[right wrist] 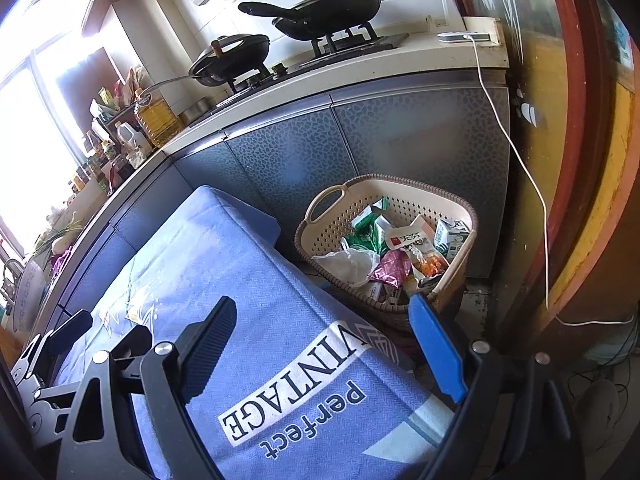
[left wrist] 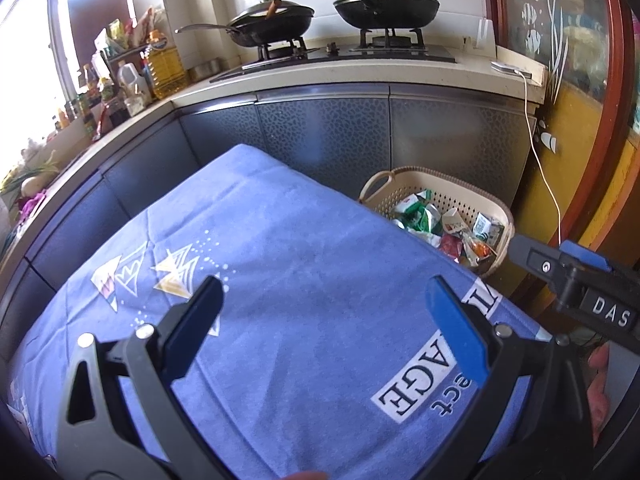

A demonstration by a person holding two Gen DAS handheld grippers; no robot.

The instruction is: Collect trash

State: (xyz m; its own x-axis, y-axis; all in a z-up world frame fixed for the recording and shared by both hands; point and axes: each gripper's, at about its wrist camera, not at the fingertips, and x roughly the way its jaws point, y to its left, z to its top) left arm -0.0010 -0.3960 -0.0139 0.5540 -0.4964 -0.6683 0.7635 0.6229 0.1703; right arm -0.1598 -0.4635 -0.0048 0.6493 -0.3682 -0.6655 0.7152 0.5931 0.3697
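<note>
Left gripper (left wrist: 326, 300): fingers spread wide, nothing between them, held over the blue tablecloth (left wrist: 280, 240). Printed triangle motifs lie at about 10 o'clock from the left finger; the white "VINTAGE" lettering sits under the right finger at about 4 o'clock.

Right gripper (right wrist: 324, 320): fingers likewise spread, nothing held. It hangs over the tablecloth's right edge, its blue-padded finger (right wrist: 438, 350) past the cloth edge, in front of the basket rim. In the left wrist view the right gripper shows at 3 o'clock, beside the table.

Trash (right wrist: 396, 252): gathered in the beige perforated basket (right wrist: 320, 236), which stands on the floor just beside the table, at 1 o'clock from the right gripper. Contents visible: green and white cartons, a white plastic bag, a pink foil wrapper, an orange wrapper. In the left wrist view the table edge hides the near part of the basket.

Behind the basket: grey patterned cabinet fronts (right wrist: 360, 152). A white cable (right wrist: 516, 152) hangs down from the counter edge at 2 o'clock.

Farthest, at 12 o'clock: gas stove (left wrist: 360, 50) with two black lidded pans (left wrist: 386, 6). At 10 o'clock, an oil bottle (left wrist: 166, 64) and smaller bottles stand along the counter by the bright window.
</note>
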